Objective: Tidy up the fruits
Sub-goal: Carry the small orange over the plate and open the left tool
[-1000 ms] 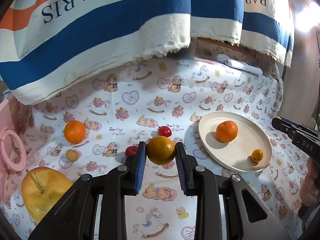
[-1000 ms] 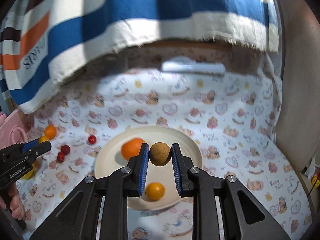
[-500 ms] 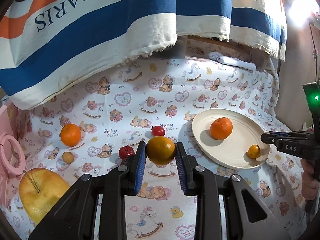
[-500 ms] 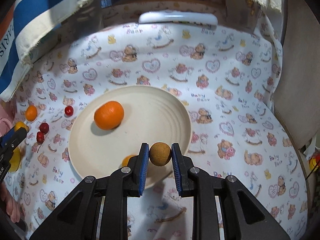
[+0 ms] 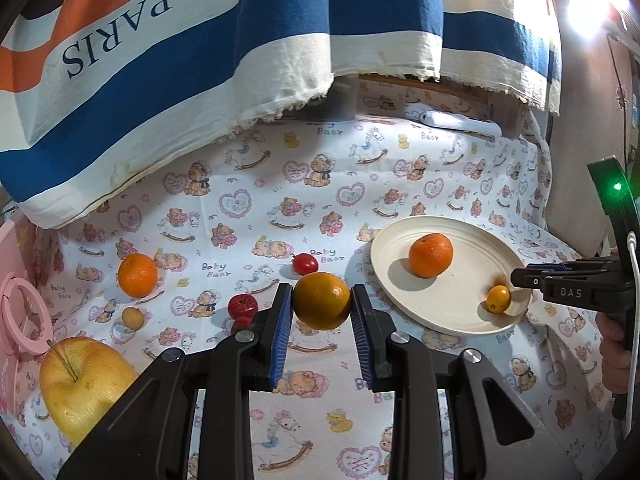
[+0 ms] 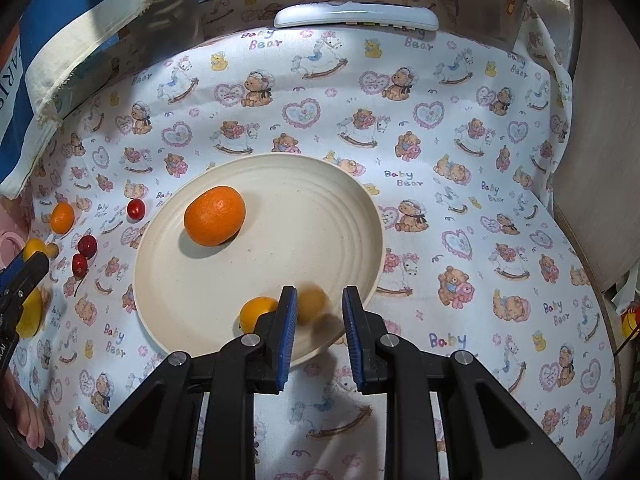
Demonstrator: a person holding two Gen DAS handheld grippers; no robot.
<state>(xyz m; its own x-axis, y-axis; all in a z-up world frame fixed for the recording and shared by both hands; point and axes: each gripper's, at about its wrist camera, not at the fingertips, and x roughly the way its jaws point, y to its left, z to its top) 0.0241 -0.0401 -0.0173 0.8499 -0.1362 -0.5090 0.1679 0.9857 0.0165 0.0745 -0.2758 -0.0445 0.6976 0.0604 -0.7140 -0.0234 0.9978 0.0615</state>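
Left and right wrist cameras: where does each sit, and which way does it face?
Left wrist: on the left gripper, facing forward and down along its jaws, which grip an orange; the person's right hand shows.
Right wrist: on the right gripper, tilted down over the plate; own jaws show.
Both see the plate, mandarin and cherry tomatoes.

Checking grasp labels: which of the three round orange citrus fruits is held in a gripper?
The duller yellow-orange one, clamped between the left gripper's blue pads. The brighter two lie free: one on the cream plate, one on the bear-print cloth.
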